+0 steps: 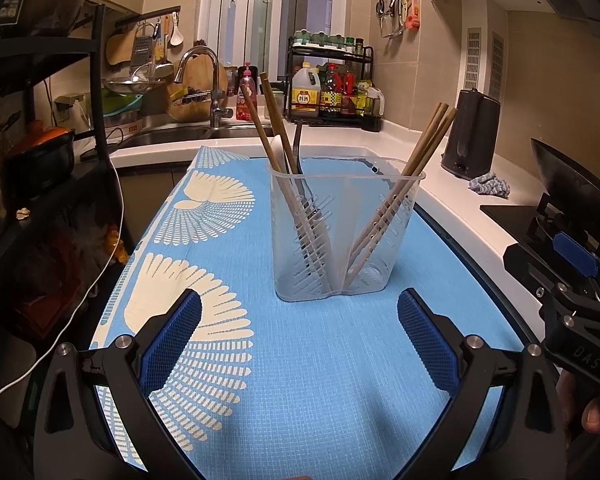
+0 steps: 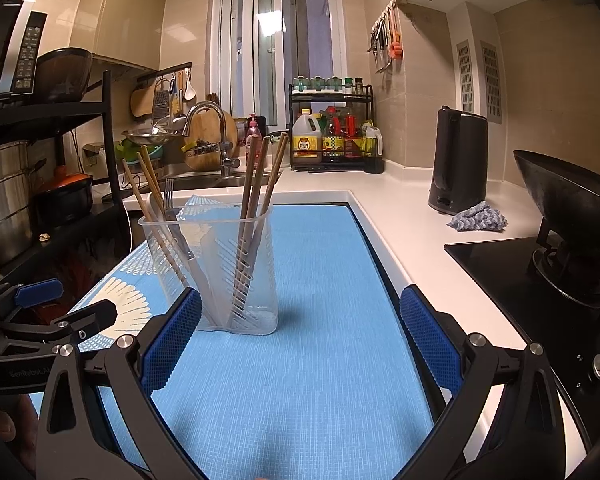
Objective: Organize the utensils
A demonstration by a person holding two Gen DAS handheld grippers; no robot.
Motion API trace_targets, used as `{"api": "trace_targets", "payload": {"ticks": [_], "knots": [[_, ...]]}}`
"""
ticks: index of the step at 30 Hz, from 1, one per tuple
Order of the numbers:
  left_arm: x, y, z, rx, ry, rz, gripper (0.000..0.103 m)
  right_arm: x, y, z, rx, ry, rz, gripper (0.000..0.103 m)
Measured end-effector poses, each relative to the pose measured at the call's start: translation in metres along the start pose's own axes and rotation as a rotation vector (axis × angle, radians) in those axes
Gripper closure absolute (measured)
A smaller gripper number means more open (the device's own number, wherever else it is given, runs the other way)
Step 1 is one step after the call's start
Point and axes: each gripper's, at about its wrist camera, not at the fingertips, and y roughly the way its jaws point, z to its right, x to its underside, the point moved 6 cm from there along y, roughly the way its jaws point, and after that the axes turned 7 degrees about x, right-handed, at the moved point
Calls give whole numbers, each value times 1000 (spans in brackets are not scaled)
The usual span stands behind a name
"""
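Note:
A clear plastic utensil holder point(image 1: 344, 232) stands upright on the blue patterned mat point(image 1: 300, 380). Its left compartment holds wooden chopsticks point(image 1: 268, 128) and a metal fork point(image 1: 298, 148). Its right compartment holds more chopsticks point(image 1: 424, 148). My left gripper point(image 1: 300, 340) is open and empty, just in front of the holder. In the right wrist view the holder point(image 2: 220, 272) stands left of centre, with the fork point(image 2: 170, 208) and chopsticks point(image 2: 260, 176) in it. My right gripper point(image 2: 300, 344) is open and empty, in front and to the right of the holder. The right gripper also shows in the left wrist view point(image 1: 572, 292).
A black kettle point(image 2: 458, 160) and a blue cloth point(image 2: 478, 218) sit on the white counter at right. A wok point(image 2: 572, 200) rests on the black hob. The sink and tap point(image 2: 216, 136) lie behind the mat. A bottle rack point(image 2: 332, 128) stands at the back. A black shelf point(image 2: 60, 120) stands at left.

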Motion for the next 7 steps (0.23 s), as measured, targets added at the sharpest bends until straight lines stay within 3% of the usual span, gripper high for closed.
{"api": "trace_targets", "payload": {"ticks": [7], "knots": [[1,1,-3,-8,-11,-12,8,0,0,0,-1,-1,-1,5]]}}
